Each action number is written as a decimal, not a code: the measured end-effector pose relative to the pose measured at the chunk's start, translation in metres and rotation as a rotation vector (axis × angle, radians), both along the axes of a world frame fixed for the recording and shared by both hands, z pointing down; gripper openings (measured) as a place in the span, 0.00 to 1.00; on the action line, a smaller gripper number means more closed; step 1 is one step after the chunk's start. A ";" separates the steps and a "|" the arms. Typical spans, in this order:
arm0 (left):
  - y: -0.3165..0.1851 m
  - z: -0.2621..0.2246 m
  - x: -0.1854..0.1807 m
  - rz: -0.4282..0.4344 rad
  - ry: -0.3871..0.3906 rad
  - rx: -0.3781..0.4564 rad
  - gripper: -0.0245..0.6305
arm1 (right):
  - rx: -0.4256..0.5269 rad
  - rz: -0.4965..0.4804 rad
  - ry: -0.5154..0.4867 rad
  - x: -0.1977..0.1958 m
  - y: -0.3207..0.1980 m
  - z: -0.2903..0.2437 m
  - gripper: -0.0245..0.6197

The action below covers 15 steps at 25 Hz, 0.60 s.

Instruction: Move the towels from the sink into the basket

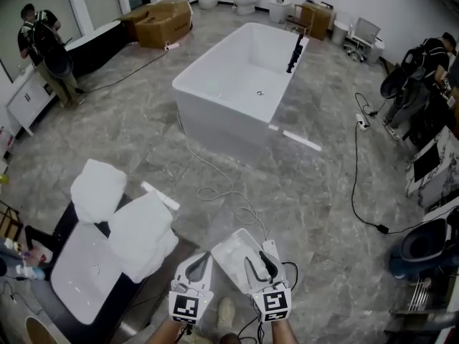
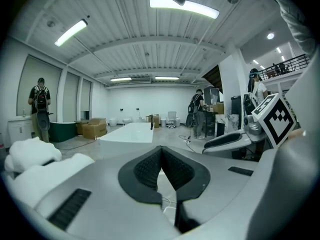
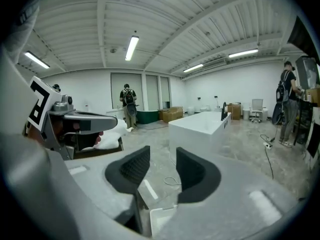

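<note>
- One white towel (image 1: 98, 188) and a second towel (image 1: 143, 233) lie heaped at the upper end of the white sink (image 1: 77, 285), lower left of the head view.
- The left hand-held gripper (image 1: 203, 258) (image 2: 161, 151), bottom centre, has its pad tips pressed together with nothing caught between them.
- The right hand-held gripper (image 1: 259, 258) (image 3: 163, 156), just beside it, stands narrowly parted and empty, overlapping the white basket (image 1: 228, 253) on the floor.
- A white bathtub (image 1: 237, 84) fills the upper centre.

Ahead of the left gripper (image 1: 195, 269) and right gripper (image 1: 260, 266) open floor (image 1: 294, 188); towels (image 1: 140, 231) crowd left, bathtub (image 1: 237, 84) well ahead
</note>
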<state>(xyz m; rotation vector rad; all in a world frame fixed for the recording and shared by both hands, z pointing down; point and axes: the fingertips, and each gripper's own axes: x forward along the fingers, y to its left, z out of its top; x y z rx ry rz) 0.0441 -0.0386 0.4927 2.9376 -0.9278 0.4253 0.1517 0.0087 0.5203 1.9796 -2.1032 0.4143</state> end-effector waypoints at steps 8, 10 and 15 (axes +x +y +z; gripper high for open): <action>0.027 -0.100 -0.044 -0.037 0.032 0.028 0.05 | 0.099 -0.047 0.032 -0.049 0.012 -0.122 0.17; 0.036 -0.114 -0.057 -0.041 0.030 0.040 0.05 | 0.115 -0.067 0.036 -0.066 0.015 -0.144 0.15; 0.051 -0.160 -0.093 -0.108 0.075 0.048 0.05 | 0.156 -0.121 0.040 -0.109 0.016 -0.187 0.10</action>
